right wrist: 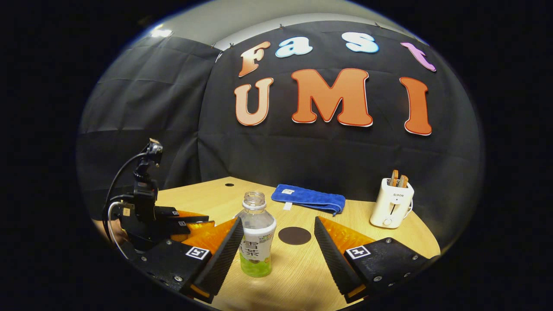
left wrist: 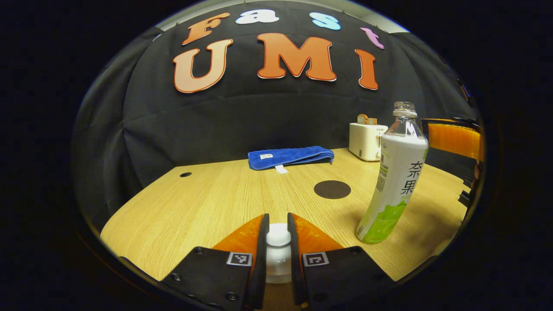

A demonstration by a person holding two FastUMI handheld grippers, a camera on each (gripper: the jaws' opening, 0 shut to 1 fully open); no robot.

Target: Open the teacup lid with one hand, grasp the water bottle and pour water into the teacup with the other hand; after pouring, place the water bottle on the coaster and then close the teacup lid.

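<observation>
In the left gripper view my left gripper (left wrist: pixel 278 222) is shut on the white knob of the teacup lid (left wrist: pixel 278 238). Clear glass (left wrist: pixel 278 268) shows below the knob; I cannot tell whether the lid is lifted off the cup. The uncapped water bottle (left wrist: pixel 395 181), with a white and green label, stands upright on the table to the right. In the right gripper view my right gripper (right wrist: pixel 278 220) is open, and the bottle (right wrist: pixel 255 235) stands between its fingers, close to the left one without touching it. The round dark coaster (left wrist: pixel 332 189) (right wrist: pixel 294 236) lies bare behind the bottle.
A folded blue towel (left wrist: pixel 289 156) (right wrist: pixel 309 198) lies at the back of the wooden table (left wrist: pixel 181 211). A white toaster (left wrist: pixel 366 140) (right wrist: pixel 392 203) holding toast stands at the back right. An orange chair (left wrist: pixel 453 140) is beyond the right edge. The left gripper (right wrist: pixel 190 222) shows at the left.
</observation>
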